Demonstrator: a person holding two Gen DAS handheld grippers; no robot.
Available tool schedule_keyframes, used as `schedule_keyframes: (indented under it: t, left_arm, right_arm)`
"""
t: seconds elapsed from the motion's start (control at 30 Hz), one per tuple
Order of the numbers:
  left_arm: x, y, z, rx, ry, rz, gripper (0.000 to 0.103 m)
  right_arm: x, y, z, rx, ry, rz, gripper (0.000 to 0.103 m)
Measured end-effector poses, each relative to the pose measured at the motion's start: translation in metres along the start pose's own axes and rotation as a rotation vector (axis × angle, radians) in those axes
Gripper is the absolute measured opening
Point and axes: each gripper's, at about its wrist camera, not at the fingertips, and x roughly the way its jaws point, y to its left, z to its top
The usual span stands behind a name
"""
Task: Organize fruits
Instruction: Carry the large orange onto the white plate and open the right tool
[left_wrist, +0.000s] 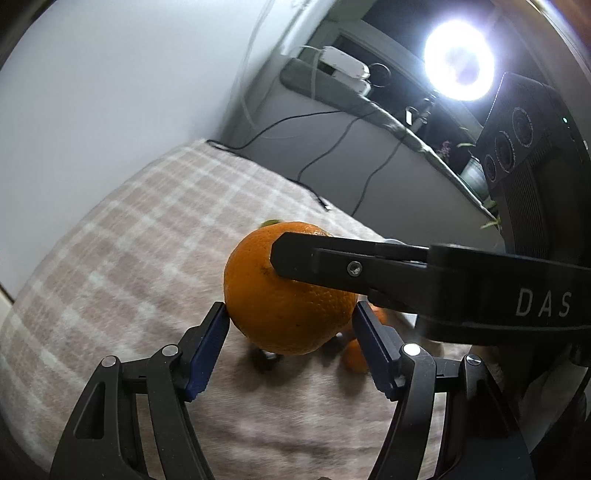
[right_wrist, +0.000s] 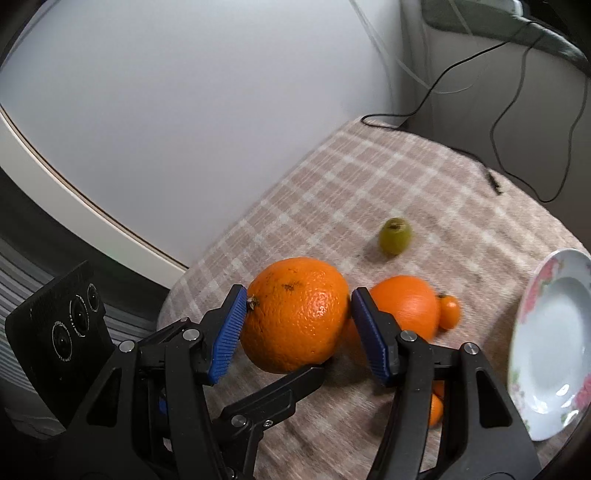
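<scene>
Squeezing the big orange (right_wrist: 295, 314) from both sides, the right claw (right_wrist: 297, 321) is shut on it. The left claw (left_wrist: 291, 325) is placed around the same orange and seems to touch it. A plate (right_wrist: 554, 332) is seen nearby.

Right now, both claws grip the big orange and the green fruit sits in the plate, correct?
Not quite. The right wrist view shows the green fruit lying on the cloth, apart from the plate. The rest holds: left claw and right claw both grip the orange.

plate (right_wrist: 546, 332) cropped, green fruit (right_wrist: 395, 236) perhaps blurred
</scene>
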Motion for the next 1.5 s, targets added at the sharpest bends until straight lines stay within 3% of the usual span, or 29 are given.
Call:
schedule_keyframes:
  t: [0.7, 1.13, 1.5]
  left_arm:
    - [0.076, -0.135, 0.01, 0.254, 0.047, -0.064, 0.069]
    - [0.126, -0.176, 0.004, 0.333, 0.125, -0.075, 0.069]
    - [0.147, -0.188, -0.001, 0.363, 0.159, -0.06, 0.069]
  right_arm:
    - [-0.1, -0.14, -0.032, 0.217, -0.172, -0.029, 0.062]
    - [-0.107, -0.215, -0.056, 0.337, -0.209, -0.026, 0.061]
    - [-0.104, -0.242, -0.066, 0.376, -0.213, -0.009, 0.061]
